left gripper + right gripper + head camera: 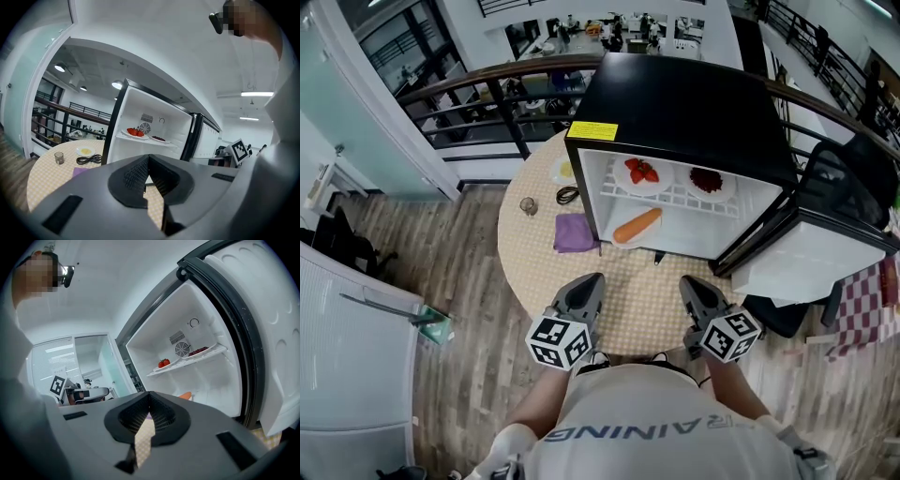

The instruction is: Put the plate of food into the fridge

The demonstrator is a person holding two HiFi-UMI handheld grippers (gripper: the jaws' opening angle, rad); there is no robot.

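While you hold both claws low in front of the fridge [684,103], the left claw [589,284] has its jaws pressed together with nothing between them, and the right claw [689,286] is likewise closed and empty. Both hover over the checked tabletop [642,305] just before the fridge's open front, the left one nearer its left corner, the right one nearer the hinge side. The fridge door [820,258] is swung wide open to the fridge's right. Inside the fridge, the plate of strawberries [642,174] sits on the left of the wire shelf [675,197], with a plate of dark red food [709,181] beside it on the right. A carrot [637,226] lies on the fridge floor below the shelf. Outside, a purple cloth [575,232] lies just beside the fridge's left front corner. A black cable [568,195], a glass [529,205] and a small plate with something yellow [564,171] lie farther back along that left side.
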